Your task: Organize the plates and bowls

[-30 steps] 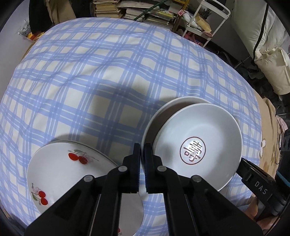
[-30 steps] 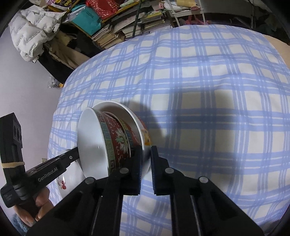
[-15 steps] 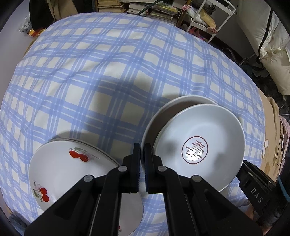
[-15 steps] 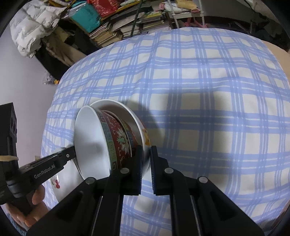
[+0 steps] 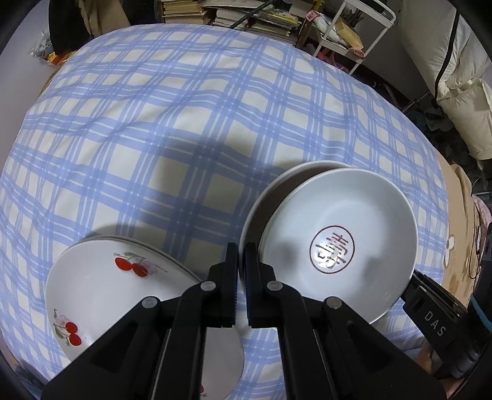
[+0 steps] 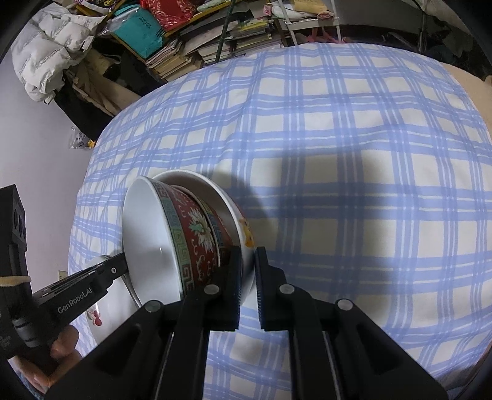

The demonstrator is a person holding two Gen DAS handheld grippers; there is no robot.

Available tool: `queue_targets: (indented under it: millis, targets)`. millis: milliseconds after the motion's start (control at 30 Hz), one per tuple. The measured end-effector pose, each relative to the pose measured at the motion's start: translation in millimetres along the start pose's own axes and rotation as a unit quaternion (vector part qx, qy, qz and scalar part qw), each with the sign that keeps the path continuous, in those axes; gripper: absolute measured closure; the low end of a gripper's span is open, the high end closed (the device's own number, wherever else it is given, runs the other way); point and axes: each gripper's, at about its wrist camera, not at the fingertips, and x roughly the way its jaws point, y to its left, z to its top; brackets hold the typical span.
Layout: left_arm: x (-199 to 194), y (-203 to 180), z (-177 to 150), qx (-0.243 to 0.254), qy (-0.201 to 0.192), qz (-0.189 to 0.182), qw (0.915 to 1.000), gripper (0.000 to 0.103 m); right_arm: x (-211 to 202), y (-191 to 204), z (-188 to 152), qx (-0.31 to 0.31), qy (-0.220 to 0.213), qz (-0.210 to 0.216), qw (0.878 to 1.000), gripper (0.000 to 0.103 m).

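In the left wrist view my left gripper (image 5: pixel 241 270) is shut with nothing between the fingers, just over the near rim of a stack of white cherry-print plates (image 5: pixel 101 286) on the blue plaid cloth. To its right is a stack of bowls; the top one (image 5: pixel 338 243) is white inside with a red round emblem. My right gripper (image 6: pixel 247 274) is shut on the rim of the outer white bowl (image 6: pixel 236 215), which holds a red patterned bowl (image 6: pixel 190 234) nested inside. The stack looks tilted above the cloth. The right gripper's body shows at the left wrist view's lower right (image 5: pixel 436 320).
The blue plaid cloth (image 5: pixel 184 117) covers a domed surface that falls away at its edges. Stacks of books (image 6: pixel 215 40), a white wire rack (image 5: pixel 347 27) and white padded jackets (image 6: pixel 49 46) stand beyond the far edge. A tan cloth (image 5: pixel 458 246) lies right.
Both views have drawn back and up slightly. The bowl stack stays pinched in my right gripper. The cherry plates sit a little further into the left wrist view.
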Motion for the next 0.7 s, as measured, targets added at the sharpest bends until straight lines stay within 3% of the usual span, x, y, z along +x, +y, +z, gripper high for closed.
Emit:
queue_targets:
  millis: [200, 367, 700]
  targets:
    - [-8.0, -3.5, -4.6, 0.031, -0.021, 0.006, 0.9993, 0.101, -5.8, 1.7, 0.5, 0.015, 0.0, -0.005, 1.0, 0.091]
    - [-16.4, -8.2, 0.7, 0.027, -0.022, 0.014, 0.9993, 0.101, -13.2, 8.3, 1.1, 0.024, -0.011, -0.01, 1.0, 0.091]
    - [-61.4, -9.6, 3.9, 0.042, -0.051, 0.029, 0.9974, 0.101, -46.4, 30.9, 1.6, 0.023, -0.026, -0.002, 0.999, 0.091]
